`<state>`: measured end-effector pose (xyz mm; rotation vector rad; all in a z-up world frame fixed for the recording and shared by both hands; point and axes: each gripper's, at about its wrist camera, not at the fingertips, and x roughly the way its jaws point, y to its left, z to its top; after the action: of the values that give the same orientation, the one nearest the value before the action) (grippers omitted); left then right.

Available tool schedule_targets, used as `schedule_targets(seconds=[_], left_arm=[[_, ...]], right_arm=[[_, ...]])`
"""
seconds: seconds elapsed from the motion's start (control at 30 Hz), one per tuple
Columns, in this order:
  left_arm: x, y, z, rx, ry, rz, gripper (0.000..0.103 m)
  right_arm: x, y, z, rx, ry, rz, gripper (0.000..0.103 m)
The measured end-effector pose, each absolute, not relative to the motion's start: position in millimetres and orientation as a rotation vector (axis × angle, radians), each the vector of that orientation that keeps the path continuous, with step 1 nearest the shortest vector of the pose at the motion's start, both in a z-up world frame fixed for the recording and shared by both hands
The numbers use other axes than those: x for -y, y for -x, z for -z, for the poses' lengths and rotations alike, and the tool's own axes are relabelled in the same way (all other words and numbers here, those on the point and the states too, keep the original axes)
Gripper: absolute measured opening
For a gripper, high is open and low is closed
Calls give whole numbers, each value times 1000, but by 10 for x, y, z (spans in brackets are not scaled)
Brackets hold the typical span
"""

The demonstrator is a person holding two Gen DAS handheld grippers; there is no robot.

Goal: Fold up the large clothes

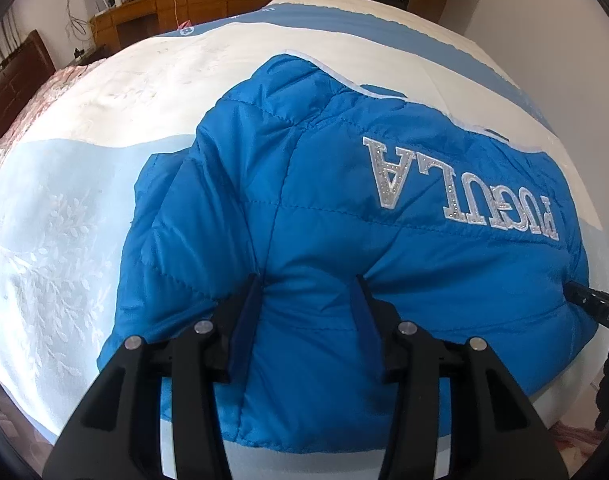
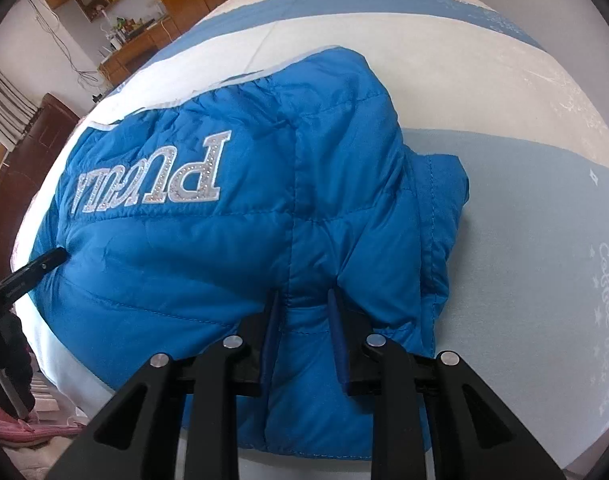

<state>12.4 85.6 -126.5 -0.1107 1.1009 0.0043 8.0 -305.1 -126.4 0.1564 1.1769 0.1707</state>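
Wooden cabinets and a cluttered desk [image 1: 140, 12] line the far wall of a bedroom, and a bed [image 1: 64, 208] with a white and pale blue patterned cover fills the foreground. On it, toward the near edge, lies a bright blue quilted jacket [image 1: 304, 200] with silver glittery lettering [image 1: 460, 196] across its panel, already bunched into a puffy, partly folded mound whose far edge shows a white trim.

Near the jacket's left end, the left gripper [image 1: 308, 300] has a fat roll of padded fabric pinched between its fingers, which stand moderately apart, pressing in on both sides so the cloth puckers around them. The right gripper [image 2: 304, 312] holds a narrower pleat near the right end along the same near edge, its fingers closer together and the fabric squeezed between them.

By the look of it, the jacket is light, soft and springy, with a slick shell that could slide out of a shallow pinch; padding will push back and puff up after any fold. Taking hold at seams or quilted stitch lines, through all the layers near the corners, seems the surest grip for lifting and laying it over evenly.
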Motion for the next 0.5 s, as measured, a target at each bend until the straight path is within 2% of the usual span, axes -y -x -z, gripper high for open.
schedule_targets(seconds=[0.23,0.5], left_arm=[[-829,31,1033,-1087,72,-67,50],[-994,243,824,-1083,45,-162,64]], right_arm=[[3037,-103,1258,-1189,-143,-169,24],[3029,-119,1254,-1201,-143,-174,24]])
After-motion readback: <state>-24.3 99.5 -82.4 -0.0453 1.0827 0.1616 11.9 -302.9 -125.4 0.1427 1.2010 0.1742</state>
